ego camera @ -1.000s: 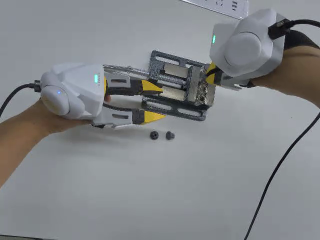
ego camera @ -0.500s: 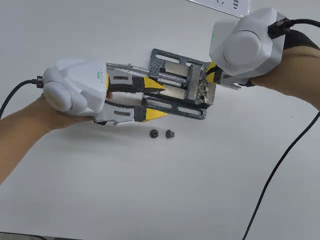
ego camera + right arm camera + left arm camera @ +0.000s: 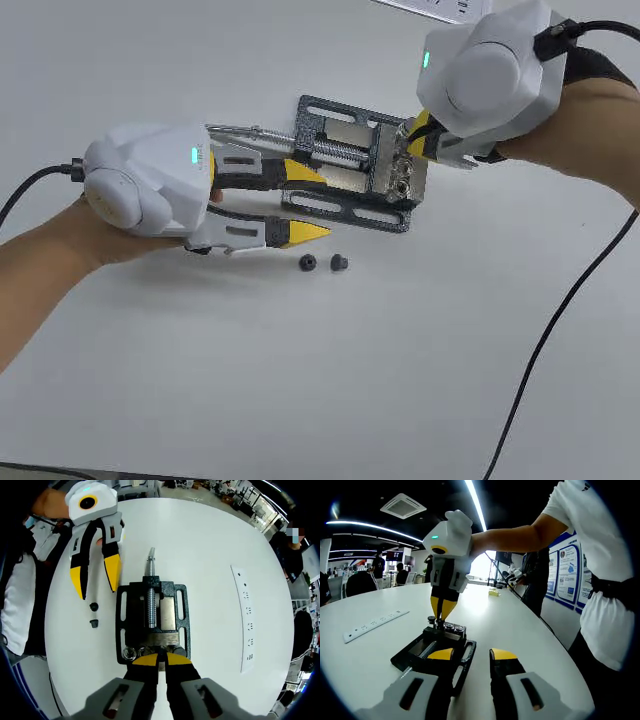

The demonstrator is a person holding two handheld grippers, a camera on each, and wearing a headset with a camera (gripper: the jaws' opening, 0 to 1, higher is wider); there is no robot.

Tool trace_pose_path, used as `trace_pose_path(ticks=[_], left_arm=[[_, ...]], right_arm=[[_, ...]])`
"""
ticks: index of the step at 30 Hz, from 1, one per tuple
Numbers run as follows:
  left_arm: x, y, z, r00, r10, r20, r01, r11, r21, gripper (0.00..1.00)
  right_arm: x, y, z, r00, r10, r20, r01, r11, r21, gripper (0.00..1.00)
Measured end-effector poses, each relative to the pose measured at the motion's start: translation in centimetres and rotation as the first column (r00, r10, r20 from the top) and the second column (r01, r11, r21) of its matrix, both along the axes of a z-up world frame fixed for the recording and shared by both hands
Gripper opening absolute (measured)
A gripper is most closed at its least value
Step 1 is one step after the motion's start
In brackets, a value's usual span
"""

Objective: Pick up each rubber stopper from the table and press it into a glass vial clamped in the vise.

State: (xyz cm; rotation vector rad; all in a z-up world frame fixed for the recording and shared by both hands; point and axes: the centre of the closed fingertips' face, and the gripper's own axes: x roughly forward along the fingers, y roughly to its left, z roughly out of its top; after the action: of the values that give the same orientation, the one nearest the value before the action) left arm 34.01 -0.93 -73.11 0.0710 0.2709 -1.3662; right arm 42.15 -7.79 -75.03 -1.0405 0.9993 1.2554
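Two rubber stoppers (image 3: 308, 263) lie just beside the left tool's (image 3: 322, 206) tips.

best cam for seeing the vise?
Right gripper view: the dark grey metal vise lies nearly whole from above, screw included. In the head view the left tool and right tool overlap its ends. The left gripper view sees it low, foreshortened.

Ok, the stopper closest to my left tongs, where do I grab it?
Pinch the stopper across its round sides, coming down from above with the open left tongs. It sits low on the table, with a gap to the other stopper, so a jaw should fit each side.
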Motion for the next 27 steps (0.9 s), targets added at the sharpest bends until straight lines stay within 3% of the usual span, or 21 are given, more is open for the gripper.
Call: trace_pose_path(ticks=[12,19,24,27], left_arm=[[-0.41,0.41,0.35,1.0,-0.002,0.008,0.002,1.0,0.02,0.25],[-0.67,0.54,0.51,1.0,-0.001,0.01,0.0,1.0,0.026,0.25],[-0.89,0.59,0.52,1.0,-0.004,0.01,0.003,0.999,0.032,0.25],[-0.99,0.6,0.54,1.0,-0.004,0.01,0.003,0.999,0.035,0.25]], right_arm=[[0.1,0.14,-0.2,1.0,-0.013,0.014,0.013,0.999,0.034,0.04],[0.22,-0.11,-0.1,0.997,-0.067,0.029,0.064,0.994,0.085,0.07],[0.02,-0.17,-0.05,0.993,-0.109,0.04,0.103,0.986,0.135,0.08],[0.04,-0.06,0.21,0.985,-0.169,0.042,0.158,0.968,0.195,0.1]])
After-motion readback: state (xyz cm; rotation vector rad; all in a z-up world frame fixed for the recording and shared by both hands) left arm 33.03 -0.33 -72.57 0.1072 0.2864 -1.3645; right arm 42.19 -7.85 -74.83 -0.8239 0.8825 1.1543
